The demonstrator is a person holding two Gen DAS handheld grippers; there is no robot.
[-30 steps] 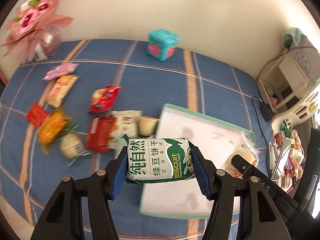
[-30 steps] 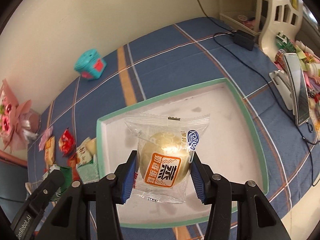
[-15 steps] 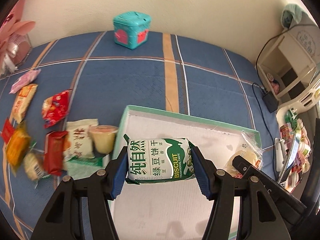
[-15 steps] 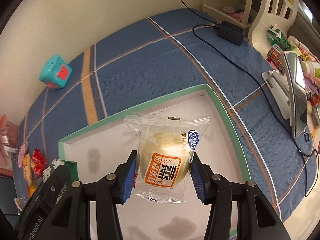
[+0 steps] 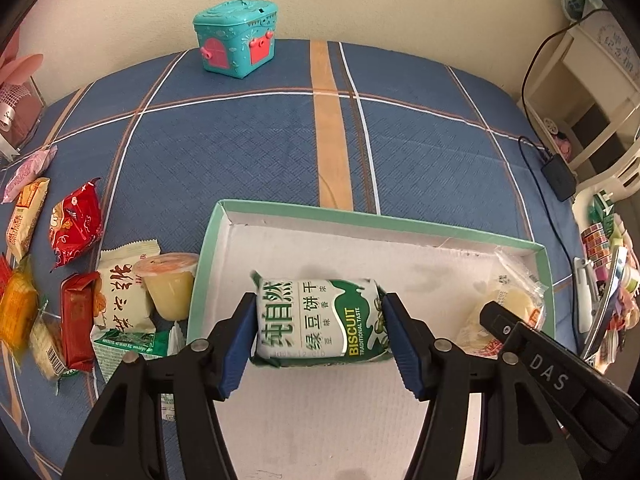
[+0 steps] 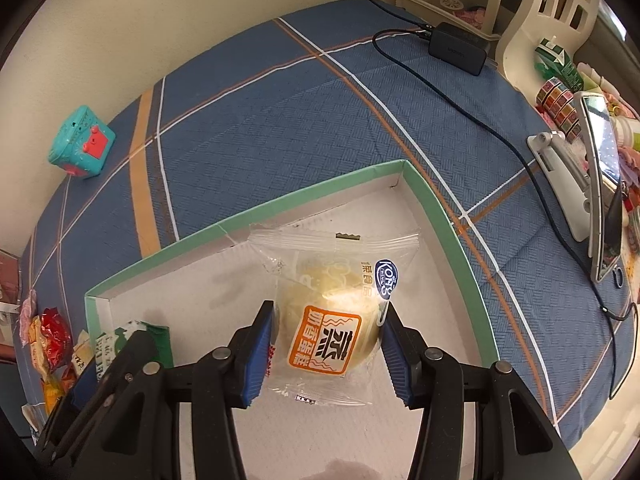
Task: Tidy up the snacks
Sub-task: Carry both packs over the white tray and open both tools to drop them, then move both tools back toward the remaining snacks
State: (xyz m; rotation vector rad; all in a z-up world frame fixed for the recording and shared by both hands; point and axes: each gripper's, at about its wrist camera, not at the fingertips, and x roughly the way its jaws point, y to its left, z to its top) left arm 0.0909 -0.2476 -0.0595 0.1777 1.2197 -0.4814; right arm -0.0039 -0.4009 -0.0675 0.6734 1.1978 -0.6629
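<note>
The green-rimmed tray [image 5: 548, 264] with its white floor is the landmark. Over its floor, near its left wall, the green-and-white biscuit pack [image 5: 320, 322] sits clamped crosswise between the blue pads of the left gripper [image 5: 320, 344]. Toward the tray's right wall, the right gripper [image 6: 326, 354] grips a clear-wrapped round bun [image 6: 330, 328] with an orange label, also above the tray floor. Just outside the tray's left wall lie a jelly cup [image 5: 170, 282], a white wrapper [image 5: 120, 300], a red bar [image 5: 78, 320] and a red packet [image 5: 76, 222]. Beyond the tray's far rim, by the wall, stands a teal toy chest [image 5: 236, 38]. Right of the tray runs a black cable [image 6: 480, 120] to an adapter [image 6: 458, 50].
</note>
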